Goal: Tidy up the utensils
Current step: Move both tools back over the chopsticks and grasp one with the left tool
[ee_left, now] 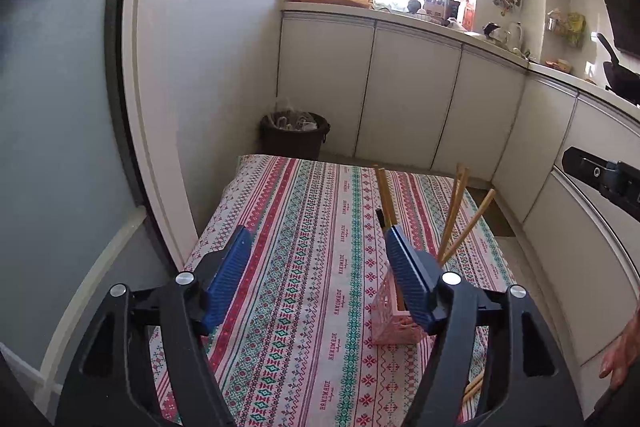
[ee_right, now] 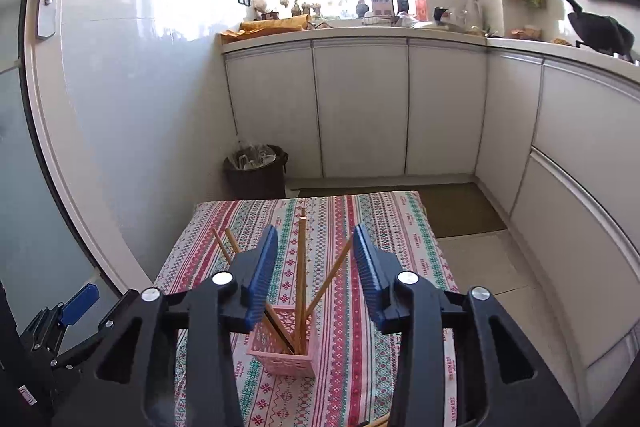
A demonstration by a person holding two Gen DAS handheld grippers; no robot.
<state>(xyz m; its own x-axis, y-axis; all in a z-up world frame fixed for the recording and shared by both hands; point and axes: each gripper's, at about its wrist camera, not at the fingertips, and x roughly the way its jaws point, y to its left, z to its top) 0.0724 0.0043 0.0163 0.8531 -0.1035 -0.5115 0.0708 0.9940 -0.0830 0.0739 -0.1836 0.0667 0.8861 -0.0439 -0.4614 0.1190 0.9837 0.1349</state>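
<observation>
Judging by the sticks (ee_right: 301, 267) already upright in the pink basket (ee_right: 290, 357), most sorting looks done; at least one stick (ee_left: 474, 387) lies on the bench (ee_right: 352, 339) beside it. The right claw (ee_right: 316, 267) gapes empty just above the basket; the left claw (ee_left: 316, 279), wide and empty, has it behind its right pad.

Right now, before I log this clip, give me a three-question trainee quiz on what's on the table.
1. True or false: the pink basket lies tipped on its side.
2. What stands in it? A) spoons B) chopsticks C) forks
3. Is the right gripper clamped on anything?

Key: 1 false, it stands upright on the patterned tablecloth. 2 B. 3 No, its jaws stand apart with chopsticks between them, untouched.
</observation>
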